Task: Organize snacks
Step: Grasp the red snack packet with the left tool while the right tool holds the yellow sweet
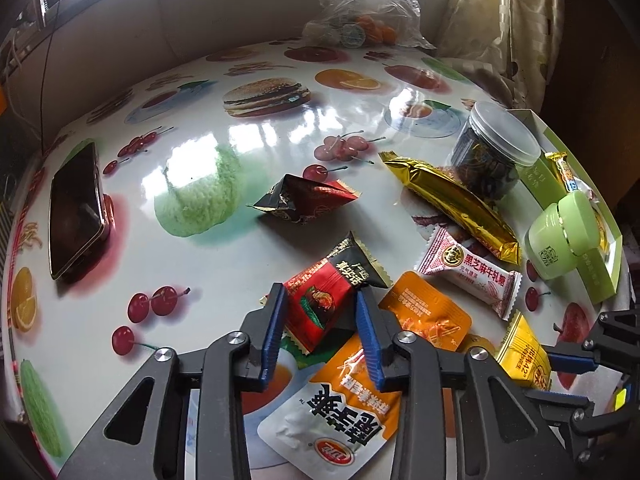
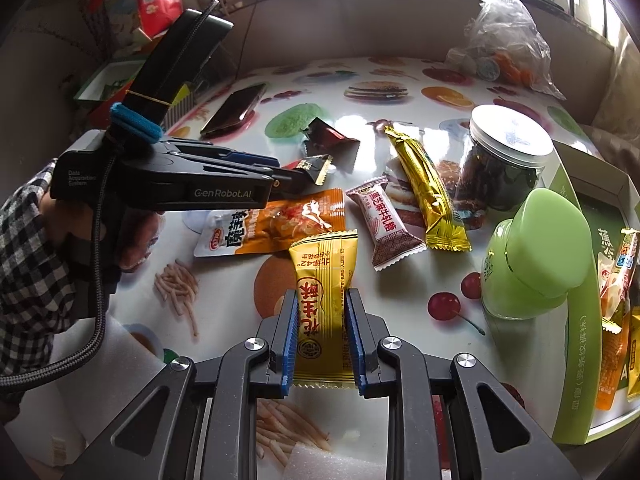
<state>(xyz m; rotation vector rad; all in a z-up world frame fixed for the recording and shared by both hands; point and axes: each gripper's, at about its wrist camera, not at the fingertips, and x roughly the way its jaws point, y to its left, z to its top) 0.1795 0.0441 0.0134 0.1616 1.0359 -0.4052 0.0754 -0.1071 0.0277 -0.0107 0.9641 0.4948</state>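
The table (image 1: 208, 128), covered in a glossy cloth printed with fruit and burgers, carries scattered snacks. At its right edge sits a green box (image 2: 576, 360), already holding a few packets, with a pale green jar (image 2: 532, 256) just beside it. The left gripper (image 1: 322, 312) clamps its blue pads on a red and black packet (image 1: 320, 300), which lies over an orange pouch (image 1: 340, 400). The right gripper (image 2: 322, 336) grips a yellow packet (image 2: 322, 280) tightly between narrow jaws, the packet standing upright above the tabletop.
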